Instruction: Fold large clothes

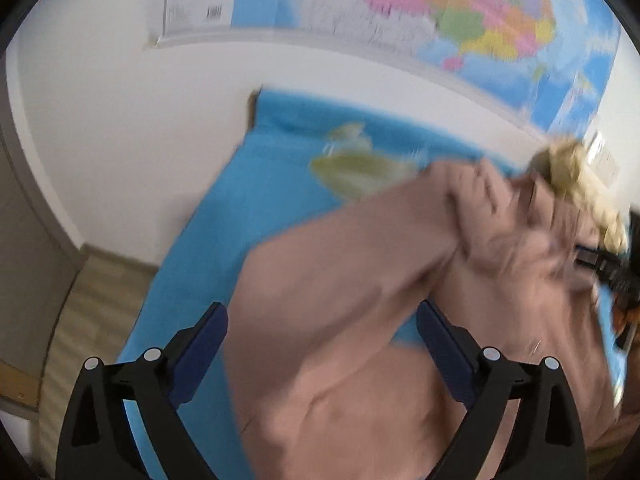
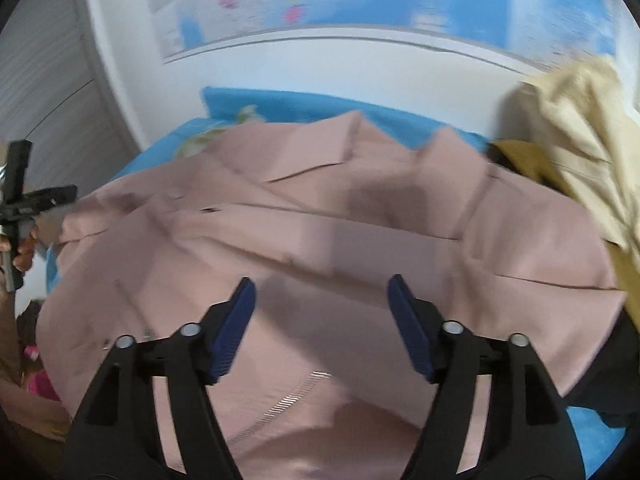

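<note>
The pink garment (image 2: 320, 240) lies spread over a blue cloth-covered surface (image 2: 288, 104) that runs up to a white wall, and its long axis goes across the right wrist view from left to right, with a collar-like fold toward the wall and a zip line at the near edge. The right gripper (image 2: 322, 308) hangs straight above the middle of it, fingers spread wide and holding nothing, so the fabric is directly ahead and below. In the left wrist view the same garment (image 1: 360, 320) fills the lower right, bunched and raised into ridges, and the left gripper (image 1: 322, 344) has its blue pads (image 1: 200, 348) parted on either side of a thick fold; whether the pads touch the cloth cannot be told through the blur. Judging from this, the left gripper is nearer to a graspable edge, while the right one would have to drop or shift sideways first. A cream-coloured garment (image 2: 580, 128) is heaped at the right end, just beside the pink one, and a map (image 1: 460, 20) hangs on the wall.
</note>
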